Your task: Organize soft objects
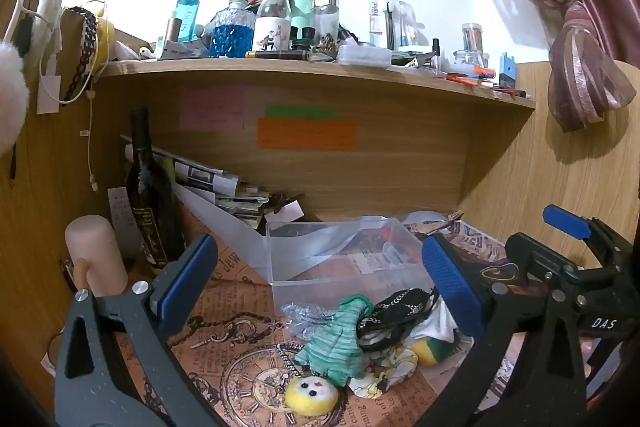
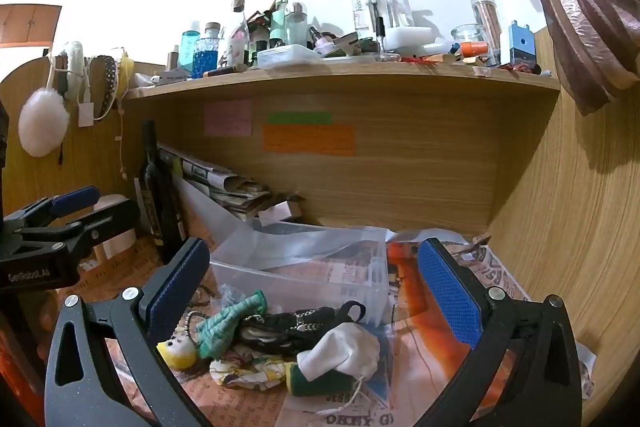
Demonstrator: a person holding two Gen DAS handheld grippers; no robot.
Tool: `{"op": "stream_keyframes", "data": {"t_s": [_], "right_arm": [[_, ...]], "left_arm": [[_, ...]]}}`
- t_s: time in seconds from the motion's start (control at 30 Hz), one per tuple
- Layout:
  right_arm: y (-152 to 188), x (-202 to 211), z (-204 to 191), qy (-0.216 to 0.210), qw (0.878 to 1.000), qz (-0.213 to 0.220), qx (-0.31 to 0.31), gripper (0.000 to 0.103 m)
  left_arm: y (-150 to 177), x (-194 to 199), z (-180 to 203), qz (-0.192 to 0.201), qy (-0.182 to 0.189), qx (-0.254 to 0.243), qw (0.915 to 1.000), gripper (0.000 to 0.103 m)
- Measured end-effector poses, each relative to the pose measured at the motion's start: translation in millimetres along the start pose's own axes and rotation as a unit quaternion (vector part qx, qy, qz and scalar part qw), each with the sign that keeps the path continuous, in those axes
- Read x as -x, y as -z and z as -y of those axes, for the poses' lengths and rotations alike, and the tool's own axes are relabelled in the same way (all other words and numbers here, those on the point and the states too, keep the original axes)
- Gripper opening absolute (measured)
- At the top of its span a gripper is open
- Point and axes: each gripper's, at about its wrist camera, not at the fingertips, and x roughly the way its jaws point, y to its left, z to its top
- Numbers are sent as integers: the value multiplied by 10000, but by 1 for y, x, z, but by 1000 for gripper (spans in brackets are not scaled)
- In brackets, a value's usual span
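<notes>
A pile of soft things lies on the paper-covered desk before a clear plastic bin [image 1: 344,259] [image 2: 312,267]: a green knitted doll [image 1: 340,339] [image 2: 228,323] with a yellow face [image 1: 312,395] [image 2: 178,349], a black chain-trimmed band [image 1: 396,311] [image 2: 296,327], a white pouch [image 2: 344,347], a floral cloth [image 1: 384,371] [image 2: 248,371]. My left gripper [image 1: 320,279] is open and empty above the pile. My right gripper [image 2: 316,283] is open and empty over it too, and shows at the right of the left wrist view [image 1: 568,267].
A dark wine bottle [image 1: 146,195] [image 2: 158,195], a pink cylinder [image 1: 94,255] and stacked papers [image 1: 224,187] stand at the back left. A wooden shelf [image 1: 320,75] [image 2: 340,75] crowded with bottles overhangs the desk. A curtain [image 1: 580,67] hangs right.
</notes>
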Motion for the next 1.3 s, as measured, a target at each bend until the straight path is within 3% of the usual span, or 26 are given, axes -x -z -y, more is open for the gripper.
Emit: {"op": "stream_keyframes", "data": {"t_s": [1.3], "right_arm": [[0, 6, 4, -10, 9998, 140, -122, 103]], "left_arm": [[-7, 3, 5, 40, 14, -47, 10000, 103]]}}
